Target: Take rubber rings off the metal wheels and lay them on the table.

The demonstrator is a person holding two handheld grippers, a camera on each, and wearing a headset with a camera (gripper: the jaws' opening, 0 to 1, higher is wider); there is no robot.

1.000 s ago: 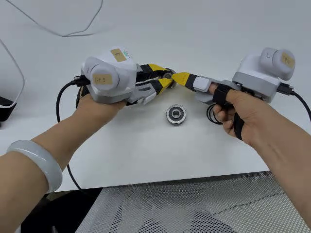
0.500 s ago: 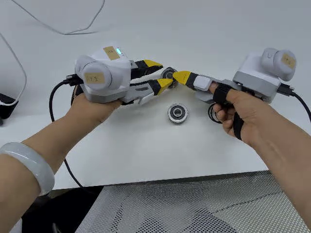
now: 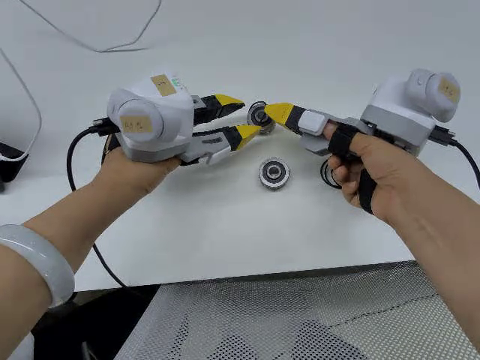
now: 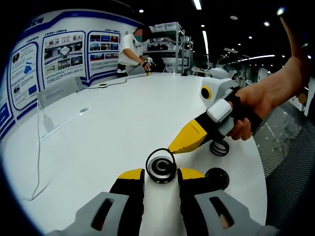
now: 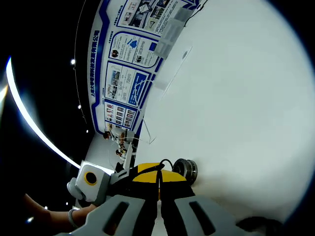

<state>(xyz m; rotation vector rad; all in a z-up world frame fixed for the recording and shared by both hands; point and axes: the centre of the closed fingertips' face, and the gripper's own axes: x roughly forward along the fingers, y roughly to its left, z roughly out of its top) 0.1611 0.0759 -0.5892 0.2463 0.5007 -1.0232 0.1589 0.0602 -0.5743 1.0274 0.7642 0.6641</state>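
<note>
bench (image 3: 225, 225) front edge runs close under both wrists, perforated mesh panel (image 3: 300, 322) below it. wide bare white top beyond the jaws, open room ahead and to both sides. thin cable (image 3: 97, 49) loops at the far side, black object (image 3: 7, 166) at the left edge. left gripper (image 3: 237, 117) jaws clamped on one metal wheel (image 4: 161, 167), held off the bench. right gripper (image 3: 277, 112) jaws closed, tips pinched on a rubber ring (image 4: 160, 149) that stands off the wheel's rim as a loop, partly still round it. second wheel (image 3: 274, 172) lies flat on the bench between the hands, apart from both grippers. pile of rings (image 3: 327, 175) just beside the right hand (image 3: 375, 169), half hidden by it. versus a second ago: left gripper body sits further left, its jaws overlap the right tips less; second wheel and pile unmoved. count: two grippers, two wheels, one ring being pulled, several in the pile, exact number can't tell.
</note>
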